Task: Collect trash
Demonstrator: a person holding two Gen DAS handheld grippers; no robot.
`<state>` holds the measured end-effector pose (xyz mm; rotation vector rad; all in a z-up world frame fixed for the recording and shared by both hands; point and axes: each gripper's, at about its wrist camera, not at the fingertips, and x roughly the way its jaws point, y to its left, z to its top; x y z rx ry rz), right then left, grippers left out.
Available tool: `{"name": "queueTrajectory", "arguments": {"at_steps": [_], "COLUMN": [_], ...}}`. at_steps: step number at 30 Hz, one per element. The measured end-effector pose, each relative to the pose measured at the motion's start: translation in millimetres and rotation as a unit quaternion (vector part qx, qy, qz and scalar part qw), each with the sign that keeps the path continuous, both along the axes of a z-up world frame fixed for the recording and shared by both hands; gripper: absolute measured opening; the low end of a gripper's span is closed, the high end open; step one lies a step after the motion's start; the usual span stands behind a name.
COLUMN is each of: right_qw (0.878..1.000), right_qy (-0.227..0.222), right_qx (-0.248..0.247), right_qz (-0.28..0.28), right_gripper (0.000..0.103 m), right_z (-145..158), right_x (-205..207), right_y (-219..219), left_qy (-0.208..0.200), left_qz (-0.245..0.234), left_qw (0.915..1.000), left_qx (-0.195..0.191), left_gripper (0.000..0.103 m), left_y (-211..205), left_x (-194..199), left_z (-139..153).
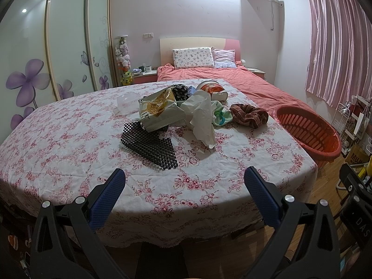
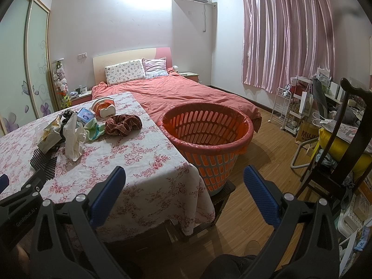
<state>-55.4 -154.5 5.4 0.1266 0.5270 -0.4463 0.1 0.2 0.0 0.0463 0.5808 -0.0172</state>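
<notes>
I am holding both the left hand-held gripper (image 1: 184, 181) and the right hand-held gripper (image 2: 184, 180) spread and empty above the table's (image 1: 69, 144) near edge, since the trash pile (image 1: 176, 109) is lying mid-table and the basket (image 2: 207, 137) is waiting just beside its right edge.

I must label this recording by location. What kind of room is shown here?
A home bedroom, most likely. A made bed with pillows stands by the far wall, a sliding wardrobe is on the left, and pink curtains cover the window.
</notes>
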Motion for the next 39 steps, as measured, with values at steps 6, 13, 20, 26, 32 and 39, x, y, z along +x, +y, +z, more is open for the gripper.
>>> {"name": "queueTrajectory", "arguments": {"at_steps": [6,13,20,26,32,39], "right_qw": [1.0,1.0,1.0,1.0,1.0,1.0], "right_qy": [0.0,0.0,0.0,0.0,0.001,0.008], "right_qx": [0.0,0.0,0.0,0.0,0.0,0.001], "right_qz": [0.0,0.0,0.0,0.0,0.0,0.011], "right_gripper": [0.099,0.099,0.099,0.099,0.099,0.099], "right_z": [0,0,0,0,-1,-3], "right_x": [0,0,0,0,4,18], "right_y": [0,-1,-2,-2,-2,1], "left_qy": [0.0,0.0,0.0,0.001,0.006,0.015], "left_qz": [0.0,0.0,0.0,0.0,0.0,0.006], "left_qw": [1.0,1.0,1.0,1.0,1.0,0.9999], "left_qx": [0.0,0.0,0.0,0.0,0.001,-0.006], "left_gripper": [0.101,0.101,0.101,0.101,0.101,0.101], "left_y": [0,0,0,0,-3,7], "left_x": [0,0,0,0,4,11], "left_z": [0,0,0,0,-2,-8]}}
